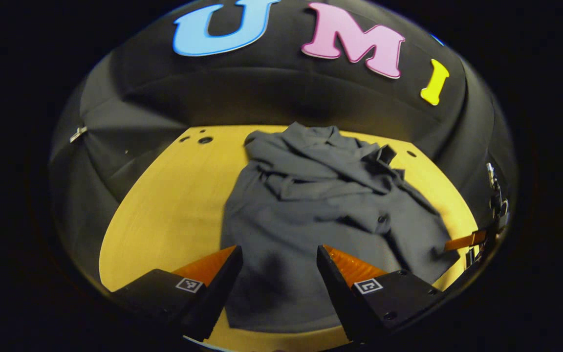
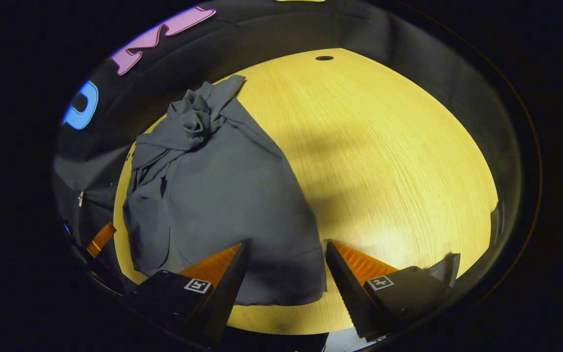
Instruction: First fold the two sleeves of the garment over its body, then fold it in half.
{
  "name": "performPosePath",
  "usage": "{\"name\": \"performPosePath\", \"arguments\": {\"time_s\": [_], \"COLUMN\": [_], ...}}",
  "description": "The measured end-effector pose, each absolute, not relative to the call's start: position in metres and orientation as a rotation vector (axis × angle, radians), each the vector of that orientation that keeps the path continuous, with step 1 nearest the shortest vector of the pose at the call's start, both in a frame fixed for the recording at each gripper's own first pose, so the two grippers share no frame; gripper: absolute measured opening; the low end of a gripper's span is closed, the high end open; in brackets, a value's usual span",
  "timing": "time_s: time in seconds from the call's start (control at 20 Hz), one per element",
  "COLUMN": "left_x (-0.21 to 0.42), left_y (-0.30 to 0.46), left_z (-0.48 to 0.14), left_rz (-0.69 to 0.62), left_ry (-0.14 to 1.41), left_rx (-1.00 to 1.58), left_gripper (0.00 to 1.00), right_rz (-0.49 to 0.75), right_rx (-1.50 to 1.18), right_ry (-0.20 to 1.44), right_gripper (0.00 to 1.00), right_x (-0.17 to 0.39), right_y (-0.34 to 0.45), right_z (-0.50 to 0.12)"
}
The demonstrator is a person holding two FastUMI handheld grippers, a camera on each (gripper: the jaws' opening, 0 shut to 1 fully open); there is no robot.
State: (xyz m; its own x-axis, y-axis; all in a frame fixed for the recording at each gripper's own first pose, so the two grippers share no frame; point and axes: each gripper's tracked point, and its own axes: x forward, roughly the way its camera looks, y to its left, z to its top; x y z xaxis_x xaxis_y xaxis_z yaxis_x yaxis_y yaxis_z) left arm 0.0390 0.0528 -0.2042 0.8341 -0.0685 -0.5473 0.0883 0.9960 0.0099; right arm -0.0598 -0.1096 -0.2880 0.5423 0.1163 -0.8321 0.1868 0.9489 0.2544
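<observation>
Left gripper view: I see the garment (image 1: 311, 215), dark grey, lying on the yellow wooden table (image 1: 174, 205), its upper part bunched in folds toward the far edge, the lower body spread flatter toward me. I make out a button on the front; the sleeves are tangled into the crumpled upper part and I cannot separate them with confidence. The left gripper (image 1: 277, 254) hangs above the garment's near hem with its jaws wide apart, nothing between them. At the right rim a sliver of the right gripper (image 1: 465, 241) shows, mostly cut off.

Right gripper view: the garment (image 2: 223, 195) lies on the left half of the table (image 2: 384, 146), collar end twisted into a knot-like lump at the far end. The right gripper (image 2: 284, 256) hangs over the garment's near corner, jaws spread, holding nothing; whether its fingers touch the cloth I cannot tell. The hem's near edge is partly hidden behind one finger. A small part of the left gripper (image 2: 100, 238) shows at the left rim.
</observation>
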Motion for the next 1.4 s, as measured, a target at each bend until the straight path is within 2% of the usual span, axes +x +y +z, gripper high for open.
{"name": "performPosePath", "arguments": {"time_s": [0.25,0.5,0.55,0.6,0.65,1.05,1.2,1.3,1.4], "left_x": [-0.004,-0.026,-0.027,-0.027,-0.027,-0.013,-0.007,-0.01,-0.011], "left_y": [0.092,0.087,0.086,0.082,0.08,0.075,0.068,0.06,0.058], "left_z": [-0.237,-0.259,-0.261,-0.262,-0.264,-0.282,-0.288,-0.287,-0.288], "left_rz": [-0.027,-0.091,-0.111,-0.126,-0.133,-0.097,-0.137,-0.161,-0.176], "left_ry": [0.642,0.688,0.687,0.686,0.688,0.729,0.73,0.731,0.738], "left_rx": [-0.039,-0.033,-0.03,-0.028,-0.023,0.059,0.163,0.173,0.179], "left_gripper": [0.96,0.96,0.96,0.92,0.96,0.96,0.97,0.9,0.76], "right_rz": [0.005,0.042,0.043,0.041,0.036,-0.008,-0.02,-0.01,-0.02], "right_rx": [0.276,0.197,0.177,0.156,0.13,-0.014,-0.001,0.001,0.022], "right_ry": [1.016,1.021,1.019,1.018,1.012,0.985,0.987,0.988,0.977], "right_gripper": [0.99,0.99,0.99,0.99,0.99,0.99,0.94,0.92,0.42], "right_x": [-0.062,-0.065,-0.066,-0.067,-0.068,-0.069,-0.07,-0.067,-0.064], "right_y": [-0.066,-0.027,-0.023,-0.02,-0.02,-0.021,-0.021,-0.017,-0.012], "right_z": [-0.287,-0.293,-0.294,-0.295,-0.296,-0.303,-0.304,-0.303,-0.304]}}
